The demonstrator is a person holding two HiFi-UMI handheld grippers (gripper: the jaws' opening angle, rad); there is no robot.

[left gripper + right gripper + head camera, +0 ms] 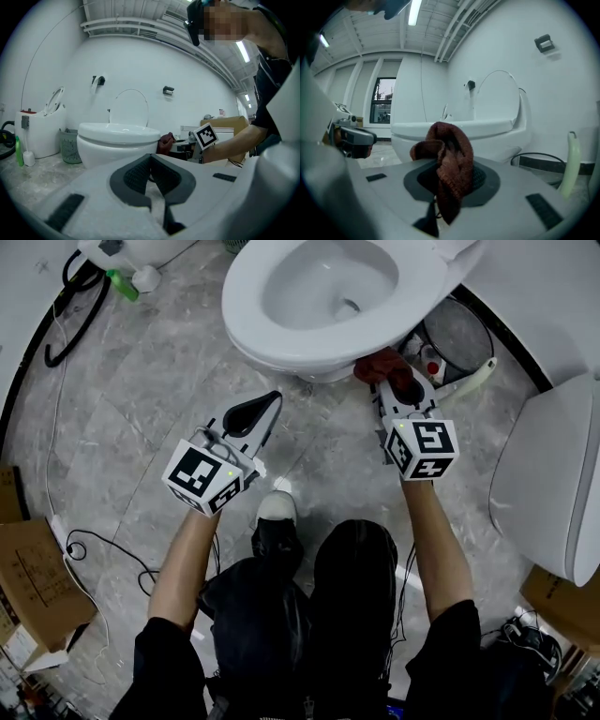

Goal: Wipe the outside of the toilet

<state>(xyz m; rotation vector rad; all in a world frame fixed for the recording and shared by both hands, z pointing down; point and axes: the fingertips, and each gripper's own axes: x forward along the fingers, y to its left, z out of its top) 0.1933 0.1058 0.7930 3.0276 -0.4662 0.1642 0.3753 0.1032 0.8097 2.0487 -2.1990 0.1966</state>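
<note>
The toilet [251,322] stands at 12 o'clock in the head view, seat down and lid raised.

1. Right tongs [392,382]: the jaws are clamped on a reddish-brown cloth [382,363]. The cloth bunches above the jaw tips and drapes down over the front of them. That puts fabric, not plastic, toward the porcelain. The cloth sits at about 5 o'clock on the bowl, just under the overhanging rim. Contact with the outer wall looks likely, but no view confirms it.

2. Left tongs [272,402]: the jaws are closed together with nothing between them. They hang over the floor [141,399] at about 7 o'clock from the bowl, well apart from the cloth. They appear parked there so that the wiping side has room.

3. Your stance: you crouch facing the bowl, and the right forearm reaches low. This suits the underside of the rim, which cannot be reached from above.

4. Judgement: wiping is in hand at the front right. Most of the outer wall probably remains. Hold the clamp firm, as a loose fold could slip out under the rim.
</note>
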